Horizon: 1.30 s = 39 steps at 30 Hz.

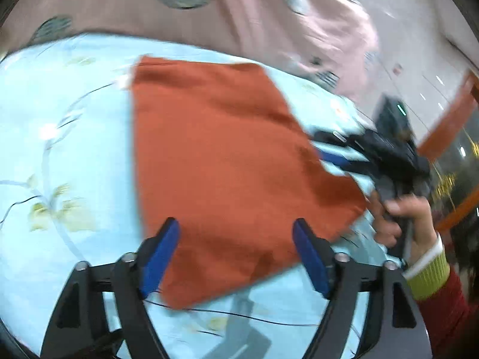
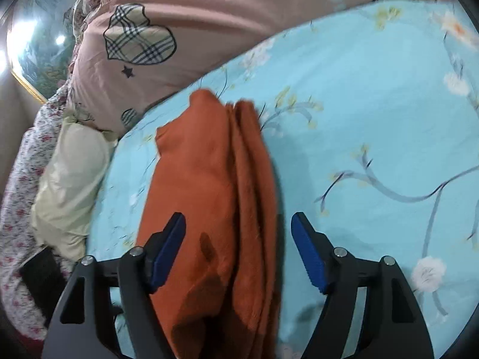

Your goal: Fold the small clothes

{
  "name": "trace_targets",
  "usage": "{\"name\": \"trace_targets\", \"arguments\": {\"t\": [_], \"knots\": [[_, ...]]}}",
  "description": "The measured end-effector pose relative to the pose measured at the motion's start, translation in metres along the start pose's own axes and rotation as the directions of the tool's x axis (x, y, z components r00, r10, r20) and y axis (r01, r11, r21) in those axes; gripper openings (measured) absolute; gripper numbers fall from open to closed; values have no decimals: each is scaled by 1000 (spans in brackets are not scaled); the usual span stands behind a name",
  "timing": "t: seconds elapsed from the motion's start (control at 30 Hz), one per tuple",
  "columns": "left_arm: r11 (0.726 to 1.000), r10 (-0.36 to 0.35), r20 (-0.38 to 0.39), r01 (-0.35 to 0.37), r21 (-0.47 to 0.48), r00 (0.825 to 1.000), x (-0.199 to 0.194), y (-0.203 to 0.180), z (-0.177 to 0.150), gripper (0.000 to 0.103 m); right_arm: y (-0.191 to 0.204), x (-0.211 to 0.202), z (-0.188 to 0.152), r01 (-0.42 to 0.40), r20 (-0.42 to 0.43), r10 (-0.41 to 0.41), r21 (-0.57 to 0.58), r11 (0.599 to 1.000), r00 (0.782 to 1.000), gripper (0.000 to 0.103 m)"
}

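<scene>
An orange cloth (image 1: 221,161) lies folded flat on the light-blue floral bedsheet (image 1: 66,155). My left gripper (image 1: 236,233) is open, its blue pads on either side of the cloth's near edge, holding nothing. The right gripper (image 1: 338,152) shows in the left wrist view at the cloth's right edge, held by a hand. In the right wrist view the cloth (image 2: 209,209) shows its stacked folded edges running away from me. My right gripper (image 2: 238,227) is open over the cloth's near end, empty.
A pink quilt (image 2: 209,30) with plaid hearts is bunched along the far side of the bed. A cream pillow (image 2: 69,185) and a floral fabric (image 2: 18,179) lie at the left. The bedsheet (image 2: 374,119) stretches to the right.
</scene>
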<state>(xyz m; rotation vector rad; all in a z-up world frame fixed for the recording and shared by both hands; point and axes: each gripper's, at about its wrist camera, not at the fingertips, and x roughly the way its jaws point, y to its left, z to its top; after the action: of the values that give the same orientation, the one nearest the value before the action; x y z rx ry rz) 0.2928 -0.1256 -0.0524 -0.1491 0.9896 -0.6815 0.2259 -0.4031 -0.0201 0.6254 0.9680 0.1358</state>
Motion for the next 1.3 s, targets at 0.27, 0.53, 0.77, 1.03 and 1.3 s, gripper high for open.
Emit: {"name": "trace_targets", "arguments": {"t": [0.27,0.53,0.77,1.03,1.3], "knots": [[962,-154,-97,126,-244,983,71,66,27,75,-9,43,-3,-50,-102,55,60,997,993,67],[976,-160,-18,156,-150,987,35,53,40,26,28,38,-17,-93,-74,97,51,994,993,27],[989,-44,73,53,-138,996,-81,83,-9,26,106,67,-70,-222,-131,215,-43,974,968,26],[972,62,13,-57,-229,998,-110,128,-74,35,146,117,-115,-217,-219,197,-73,973,956,34],[962,161,98,-134,-236,982,-143,135,-83,50,144,73,-99,-48,-91,36,-130,990,995,48]]}}
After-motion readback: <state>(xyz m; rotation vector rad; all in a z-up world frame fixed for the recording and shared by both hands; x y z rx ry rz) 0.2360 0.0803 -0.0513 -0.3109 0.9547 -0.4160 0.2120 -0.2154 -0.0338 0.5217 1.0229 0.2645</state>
